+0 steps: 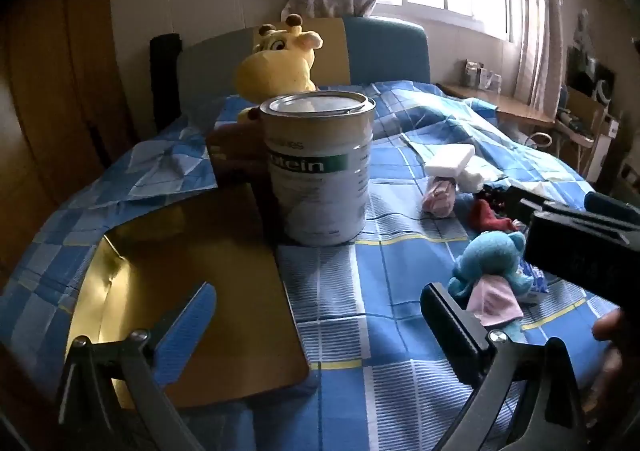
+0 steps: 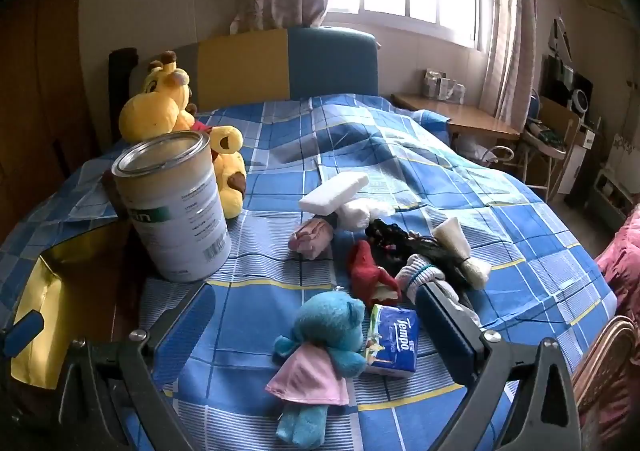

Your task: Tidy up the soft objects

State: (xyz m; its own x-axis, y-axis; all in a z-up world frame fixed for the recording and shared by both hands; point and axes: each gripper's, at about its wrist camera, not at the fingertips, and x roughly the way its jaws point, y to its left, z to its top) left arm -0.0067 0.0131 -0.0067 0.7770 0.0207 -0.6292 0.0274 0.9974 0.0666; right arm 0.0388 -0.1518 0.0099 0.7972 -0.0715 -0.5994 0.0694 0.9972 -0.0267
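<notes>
Both grippers spread wide, empty: left gripper (image 1: 320,331), right gripper (image 2: 316,335). I'm at approach. Blue plush bear (image 2: 320,335) lies on the bedspread (image 2: 280,187) between right fingers, untouched. Next I'd lower, pinch its body, carry toward the tin (image 2: 176,207), probably.

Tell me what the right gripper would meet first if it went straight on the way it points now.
Probably the blue teddy in the pink dress, lying on the bedspread between the open jaws of the right gripper. Depth is unclear, and nothing is held.
</notes>
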